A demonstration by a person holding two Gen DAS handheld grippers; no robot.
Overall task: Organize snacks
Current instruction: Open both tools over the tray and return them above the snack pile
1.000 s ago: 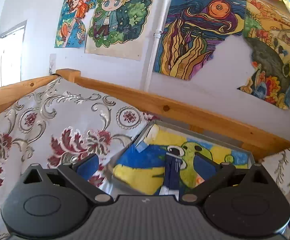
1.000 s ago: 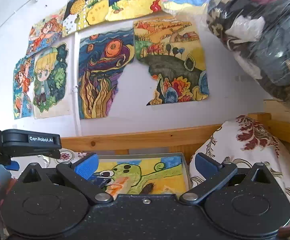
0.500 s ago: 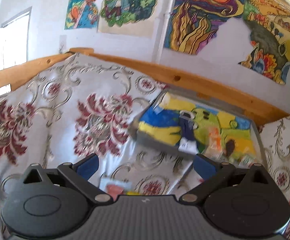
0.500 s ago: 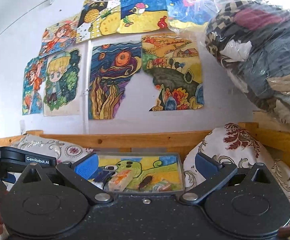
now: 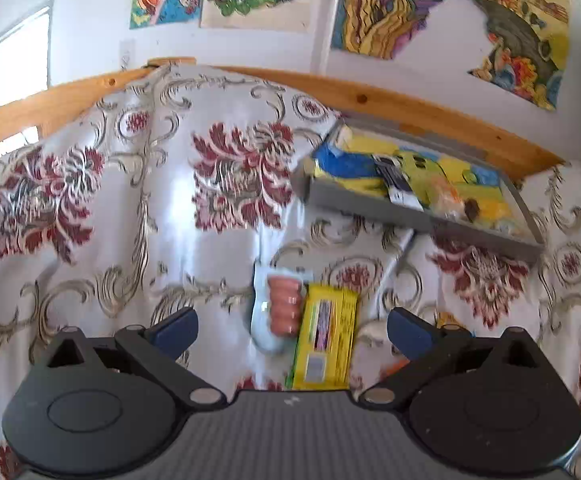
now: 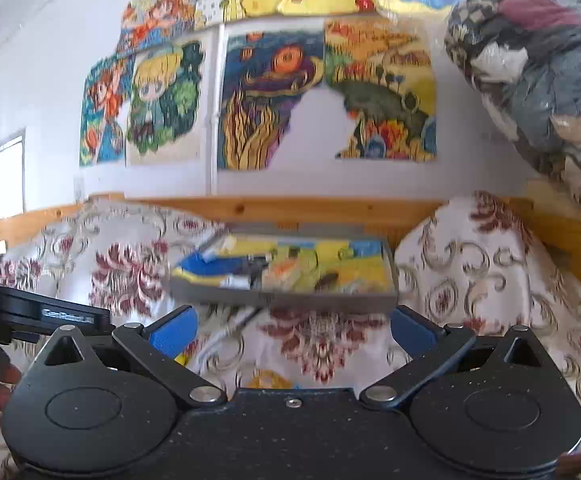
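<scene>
Currently both claws wide, empty: left claw (image 5: 292, 330), right claw (image 6: 293, 330). Yellow snack pack (image 5: 324, 340) lies beside sausage pack (image 5: 280, 308) on the patterned cloth (image 5: 138, 208).

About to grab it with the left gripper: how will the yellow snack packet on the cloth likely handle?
The yellow snack packet looks flat and thin, so it is probably light and somewhat bendy. Its wrapper seems glossy, so it may slip between the pads. It lies against the sausage pack on soft floral cloth, so pushing may drag both.
</scene>
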